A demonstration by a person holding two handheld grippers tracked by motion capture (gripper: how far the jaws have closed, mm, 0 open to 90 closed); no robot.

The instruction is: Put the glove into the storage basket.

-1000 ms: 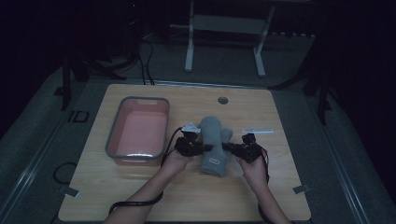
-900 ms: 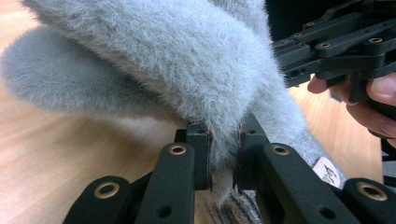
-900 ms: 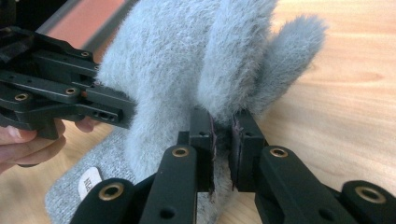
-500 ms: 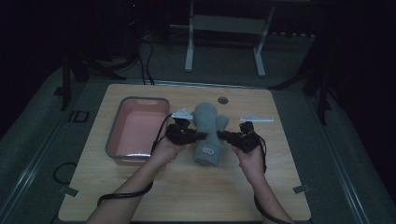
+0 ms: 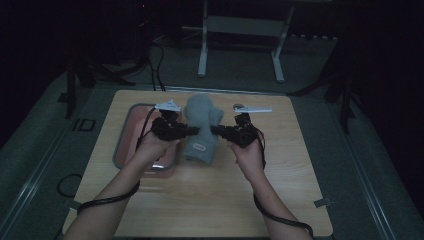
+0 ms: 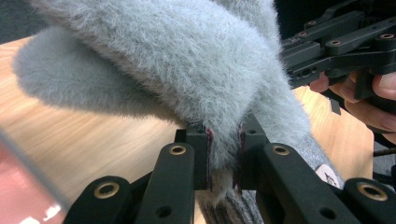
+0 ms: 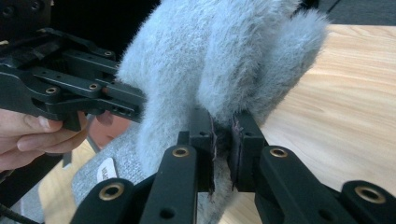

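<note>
High view: left gripper [image 5: 186, 131] and right gripper [image 5: 216, 131] clamp grey fuzzy mitten [image 5: 201, 125], held above table [image 5: 210, 200], beside pink tray [image 5: 131, 131].
Left gripper view: jaws pinch fleece edge.
Right gripper view: same. Keep grips level, pull evenly.

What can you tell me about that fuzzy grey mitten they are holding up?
The grey mitten looks like soft, fluffy fleece with a ribbed knit cuff bearing a small white label. It hangs above the wooden table, thumb side toward the far edge, cuff toward the person. The left hand-held gripper and right hand-held gripper each pinch one side of it.
</note>
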